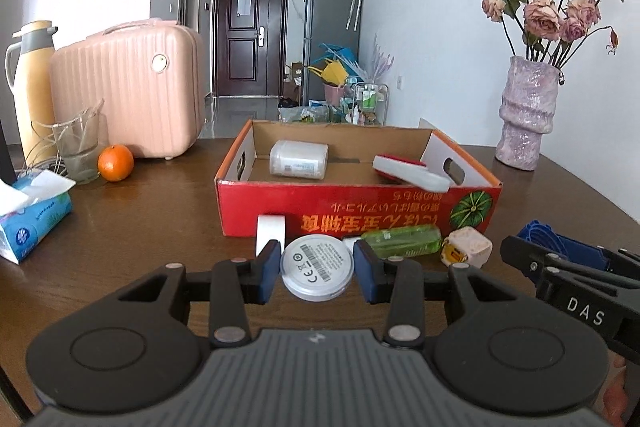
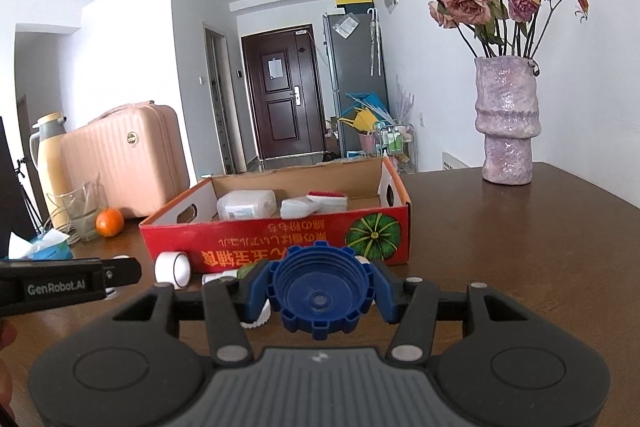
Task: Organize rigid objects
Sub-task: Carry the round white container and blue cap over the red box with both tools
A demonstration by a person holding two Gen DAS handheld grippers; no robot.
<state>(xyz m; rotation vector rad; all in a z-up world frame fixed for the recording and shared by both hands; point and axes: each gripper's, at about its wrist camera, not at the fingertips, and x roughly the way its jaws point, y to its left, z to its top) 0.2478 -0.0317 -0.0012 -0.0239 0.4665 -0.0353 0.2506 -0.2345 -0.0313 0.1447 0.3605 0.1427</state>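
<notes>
Left gripper (image 1: 316, 269) clamped the round white disc (image 1: 317, 267) by its rim, just short of the red box (image 1: 360, 215). Right gripper (image 2: 322, 297) clamped the blue ridged cap (image 2: 320, 297). Both looked light, stiff; the disc's smooth edge likely slippery.

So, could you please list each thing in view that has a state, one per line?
Left claw: shut on the white disc, label side up.
Right claw: shut on the blue cap, hollow side facing the camera.
Red box: open-topped, holding a white container and a red-and-white item.
Tape roll: on edge, in front of the box.
Green bottle: lying on its side.
Tissue pack: open, tissue sticking out.
Front door: closed.
</notes>
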